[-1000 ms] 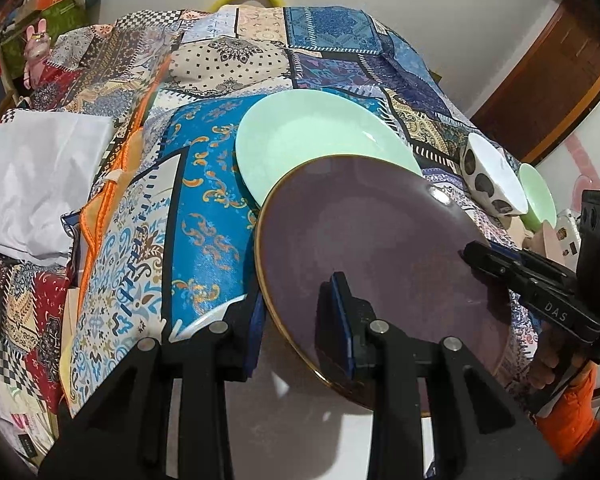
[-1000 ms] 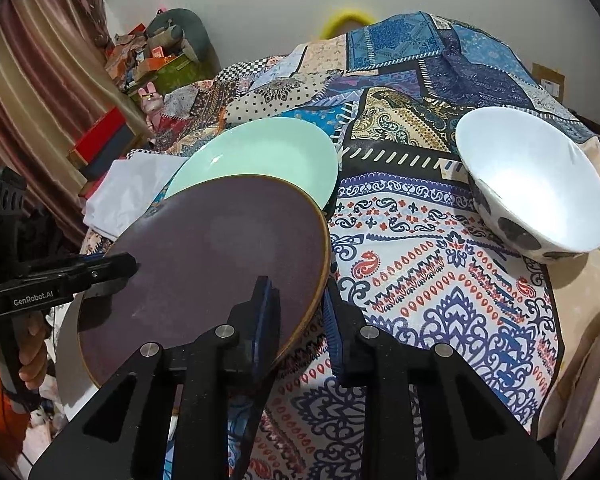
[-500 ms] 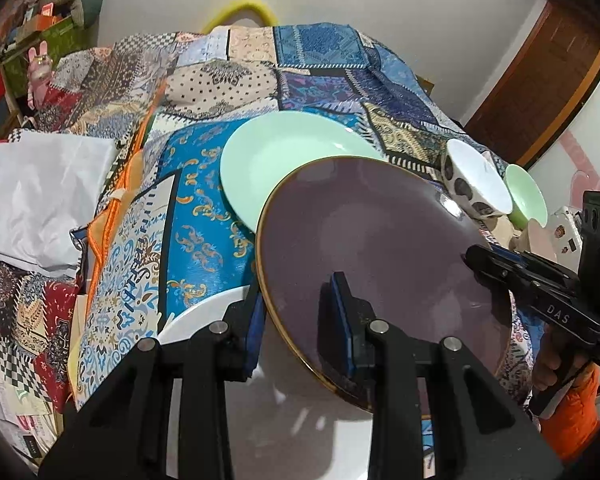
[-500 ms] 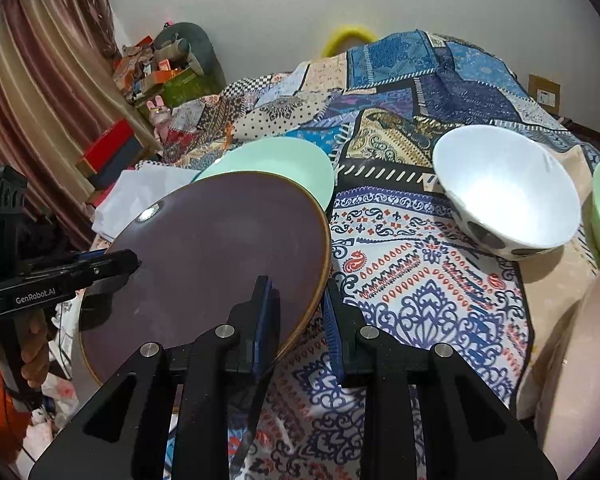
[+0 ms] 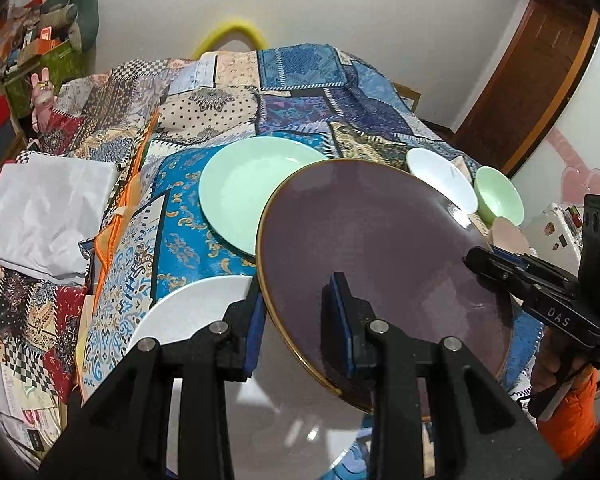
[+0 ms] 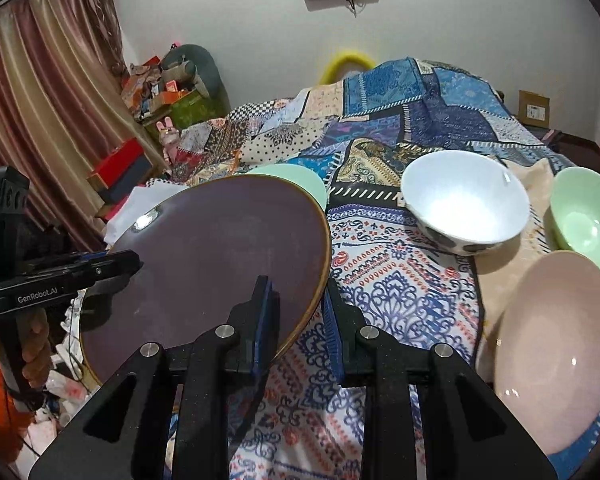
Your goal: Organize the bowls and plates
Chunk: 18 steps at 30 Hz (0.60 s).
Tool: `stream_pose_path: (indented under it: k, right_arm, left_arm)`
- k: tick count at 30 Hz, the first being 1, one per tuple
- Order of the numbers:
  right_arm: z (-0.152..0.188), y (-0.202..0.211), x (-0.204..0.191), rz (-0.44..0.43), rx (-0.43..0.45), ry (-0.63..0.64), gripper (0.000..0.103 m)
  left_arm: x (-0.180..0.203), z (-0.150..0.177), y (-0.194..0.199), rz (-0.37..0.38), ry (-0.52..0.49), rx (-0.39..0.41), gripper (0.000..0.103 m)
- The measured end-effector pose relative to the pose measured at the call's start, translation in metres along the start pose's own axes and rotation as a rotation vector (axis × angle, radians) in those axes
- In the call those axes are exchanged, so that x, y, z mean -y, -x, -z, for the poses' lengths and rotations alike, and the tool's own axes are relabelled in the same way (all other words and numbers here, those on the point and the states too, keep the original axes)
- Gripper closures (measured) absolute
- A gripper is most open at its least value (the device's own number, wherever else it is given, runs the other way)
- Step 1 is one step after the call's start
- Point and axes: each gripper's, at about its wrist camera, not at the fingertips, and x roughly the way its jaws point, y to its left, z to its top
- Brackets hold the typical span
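- The setting is a bed under a patchwork cover of blue, cream and red prints (image 5: 284, 96), white walls behind, a brown wooden door at the right of the left wrist view, crumpled white cloth (image 5: 48, 200) at the left edge.
- Left wrist view: the left gripper (image 5: 296, 320) is clamped on the near rim of a large round dark-purple plate with a gold edge (image 5: 380, 248), one blue pad above the plate face and one below; the plate is held clear of the cover, tilted; the right gripper (image 5: 496, 264) pinches its opposite rim, so both hands carry it.
- Beyond the held plate's far edge lies a pale mint-green round plate (image 5: 244, 196) flat on the cover; this is the relation the next move likely turns on, since stacking would mean carrying forward and leftward over it; a white round plate (image 5: 188, 312) lies below the left gripper, partly hidden by its fingers.
- Right wrist view: the right gripper (image 6: 296, 312) is closed on the purple plate's (image 6: 204, 264) rim; the mint plate (image 6: 300, 180) shows only as a sliver behind it.
- To the right stand a white bowl with dark spots (image 6: 464, 200), a light-green bowl (image 6: 584, 216) and a pale-pink bowl (image 6: 556, 344), the last two cut off by the frame.
- The plate's underside is hidden in both views.
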Motion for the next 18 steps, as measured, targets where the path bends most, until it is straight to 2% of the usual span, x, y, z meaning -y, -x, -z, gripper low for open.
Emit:
stream_pose_path:
  k: [18]
  right_arm:
    - [0.028,0.052,0.025,0.023,0.049,-0.039,0.080]
  left_arm:
    - [0.062,0.020,0.023,0.019,-0.054,0.013,0.072]
